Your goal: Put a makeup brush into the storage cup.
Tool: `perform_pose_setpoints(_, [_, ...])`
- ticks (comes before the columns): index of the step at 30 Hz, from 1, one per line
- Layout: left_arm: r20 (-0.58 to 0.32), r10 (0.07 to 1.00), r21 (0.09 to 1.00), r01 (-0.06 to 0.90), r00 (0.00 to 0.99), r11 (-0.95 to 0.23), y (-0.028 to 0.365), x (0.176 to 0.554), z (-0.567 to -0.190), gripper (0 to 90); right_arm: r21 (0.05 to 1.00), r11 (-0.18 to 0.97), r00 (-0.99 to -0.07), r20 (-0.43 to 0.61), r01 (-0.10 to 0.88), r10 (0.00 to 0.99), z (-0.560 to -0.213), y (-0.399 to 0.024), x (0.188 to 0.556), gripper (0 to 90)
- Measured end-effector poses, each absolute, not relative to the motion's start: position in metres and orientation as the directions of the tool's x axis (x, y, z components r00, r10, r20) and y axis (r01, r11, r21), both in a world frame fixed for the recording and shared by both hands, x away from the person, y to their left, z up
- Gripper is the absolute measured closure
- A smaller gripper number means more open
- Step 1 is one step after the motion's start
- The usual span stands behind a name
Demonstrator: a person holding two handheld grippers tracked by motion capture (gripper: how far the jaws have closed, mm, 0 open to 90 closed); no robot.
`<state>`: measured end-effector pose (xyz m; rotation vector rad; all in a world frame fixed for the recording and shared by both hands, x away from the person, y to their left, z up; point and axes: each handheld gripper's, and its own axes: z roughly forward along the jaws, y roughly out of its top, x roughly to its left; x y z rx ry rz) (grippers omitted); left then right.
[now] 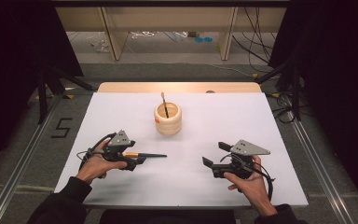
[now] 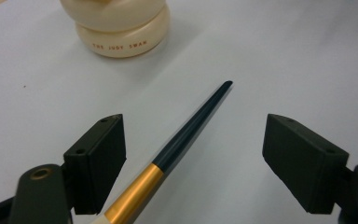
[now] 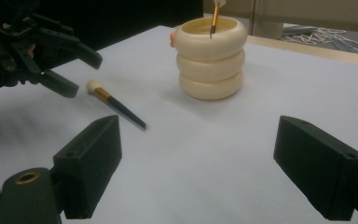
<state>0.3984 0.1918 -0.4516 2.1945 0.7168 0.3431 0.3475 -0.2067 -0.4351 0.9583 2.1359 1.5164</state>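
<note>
Evidently a pick-up is in hand: the brush (image 2: 186, 130) is seen lying between the released jaws of the left gripper (image 1: 135, 158) toward the table's (image 1: 261, 121) near-left corner, closing being called for next, while the right gripper (image 1: 216, 158) is held spread, empty.

1. We are looking at a lab-style recording space, not a home.
2. We see a white table (image 1: 242, 121) ringed by black curtains (image 1: 340, 51) and metal floor rails (image 1: 21, 163).
3. Loose cables (image 1: 256, 44) trail across the grey floor, beside plain wooden furniture legs (image 1: 112, 32).
4. A taped "5" (image 1: 61, 128) marks the floor beside the table.
</note>
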Motion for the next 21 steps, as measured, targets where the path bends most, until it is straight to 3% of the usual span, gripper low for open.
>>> perform_pose_setpoints(6, [0.006,0.578,0.717,0.399,0.816,-0.571,0.195,0.409,-0.454,22.9,0.924,0.208,-0.717,0.093,0.321,0.691,-0.435,-0.204,0.347,15.8])
perform_pose_setpoints(15, [0.094,0.504,0.578,0.365,0.859,-0.730,0.185,0.420,-0.449,25.7,0.920,0.218,-0.723,0.095,0.326,0.684,-0.437,-0.202,0.348,15.9])
perform_pose_setpoints(21, [0.073,0.463,0.533,0.357,0.883,-0.767,0.176,0.427,-0.451,28.6,0.913,0.231,-0.722,0.092,0.336,0.686,-0.436,-0.203,0.347,16.0])
